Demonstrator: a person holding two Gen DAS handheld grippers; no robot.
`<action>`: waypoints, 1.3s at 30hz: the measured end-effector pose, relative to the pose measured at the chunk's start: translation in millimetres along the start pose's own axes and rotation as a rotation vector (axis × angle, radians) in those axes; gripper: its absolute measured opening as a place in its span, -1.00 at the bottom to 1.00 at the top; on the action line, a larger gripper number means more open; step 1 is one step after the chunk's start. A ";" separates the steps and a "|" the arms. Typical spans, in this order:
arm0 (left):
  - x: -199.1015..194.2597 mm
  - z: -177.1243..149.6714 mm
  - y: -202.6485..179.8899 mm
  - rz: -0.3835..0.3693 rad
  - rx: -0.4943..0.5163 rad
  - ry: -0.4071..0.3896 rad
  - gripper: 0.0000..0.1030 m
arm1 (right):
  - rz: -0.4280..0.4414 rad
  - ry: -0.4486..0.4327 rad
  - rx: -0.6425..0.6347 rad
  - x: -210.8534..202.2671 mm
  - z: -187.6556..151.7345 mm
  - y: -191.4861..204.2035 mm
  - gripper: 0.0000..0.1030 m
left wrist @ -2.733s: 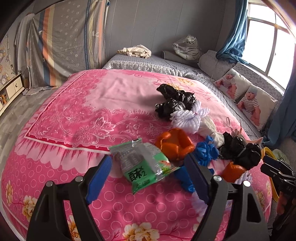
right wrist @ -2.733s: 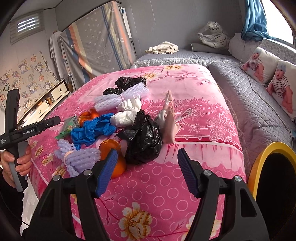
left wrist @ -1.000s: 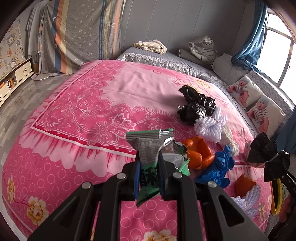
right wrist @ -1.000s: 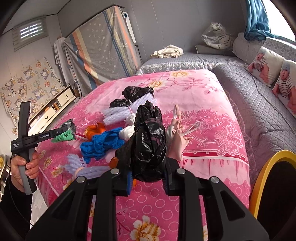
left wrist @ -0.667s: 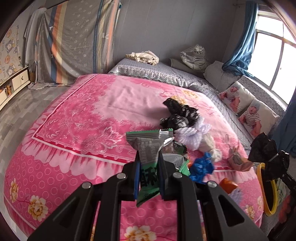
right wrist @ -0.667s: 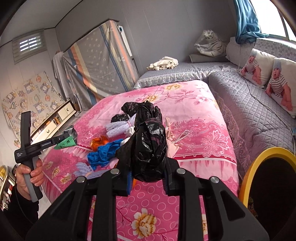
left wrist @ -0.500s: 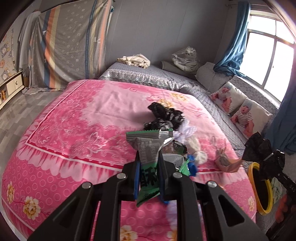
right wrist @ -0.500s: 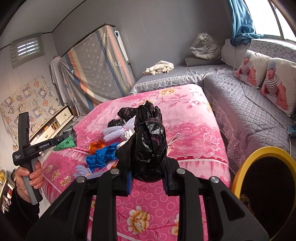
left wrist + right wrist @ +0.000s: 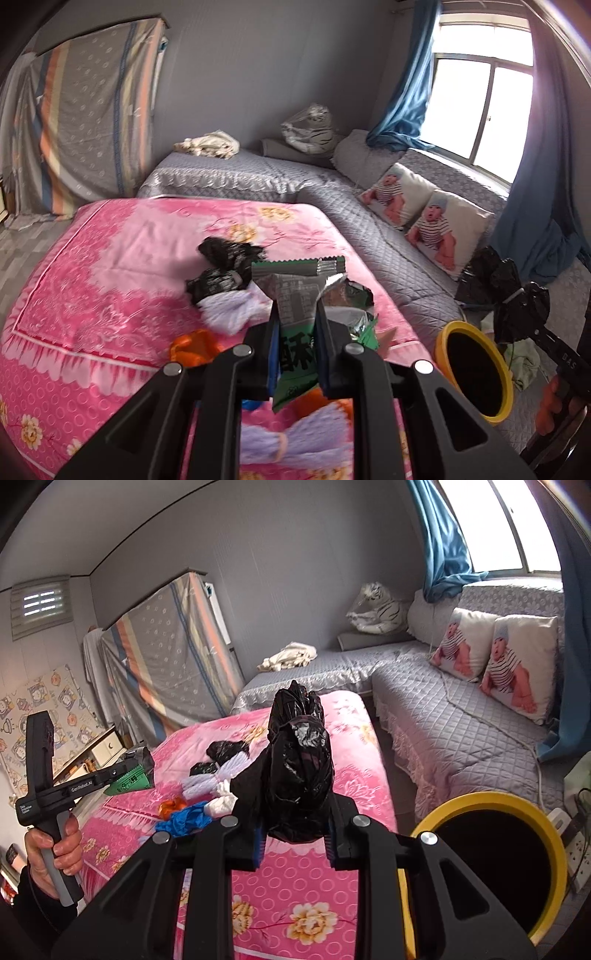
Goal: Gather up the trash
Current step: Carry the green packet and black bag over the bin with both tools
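A: What lies around the pink bedspread (image 9: 314,886)?

B: The yellow-rimmed bin (image 9: 491,801) stands on the floor just beside its corner. Over that edge, the right gripper (image 9: 295,840) is clamped on a crumpled black bag (image 9: 299,764), long axis upright.

A: And the writing?

B: The left gripper (image 9: 297,350), nearly closed, pinches a green snack wrapper (image 9: 295,291), long axis upright, serrated end uppermost; large white Chinese characters show between the jaws. Its body, seen from the right wrist, reads "GenRobot.AI".

The yellow bin (image 9: 487,871) is cut off by the right-wrist picture's lower edge.
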State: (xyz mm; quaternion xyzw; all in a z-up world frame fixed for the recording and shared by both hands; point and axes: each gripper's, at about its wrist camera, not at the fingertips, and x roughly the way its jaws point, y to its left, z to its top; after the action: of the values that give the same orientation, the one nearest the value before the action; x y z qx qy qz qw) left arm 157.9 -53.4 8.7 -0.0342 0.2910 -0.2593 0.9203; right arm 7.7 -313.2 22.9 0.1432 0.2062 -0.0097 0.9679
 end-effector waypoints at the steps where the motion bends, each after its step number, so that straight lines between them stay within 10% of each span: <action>1: 0.0 0.9 -6.3 -0.014 0.013 -0.005 -0.71 | -0.007 -0.008 0.001 -3.0 0.6 -3.9 -0.55; 22: 33.4 7.0 -171.4 -0.325 0.223 -0.008 -0.71 | -0.204 -0.163 0.118 -70.1 9.9 -88.0 -0.55; 39: 90.4 -25.2 -236.6 -0.429 0.275 0.113 -0.71 | -0.323 -0.131 0.203 -80.6 -9.6 -145.4 -0.54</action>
State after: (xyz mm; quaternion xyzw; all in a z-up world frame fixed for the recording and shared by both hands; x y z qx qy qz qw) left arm 98.7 -300.4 -8.3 0.0449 0.2902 -0.4870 0.8225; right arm -81.1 -453.1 7.3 0.2043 0.1610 -0.1948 0.9457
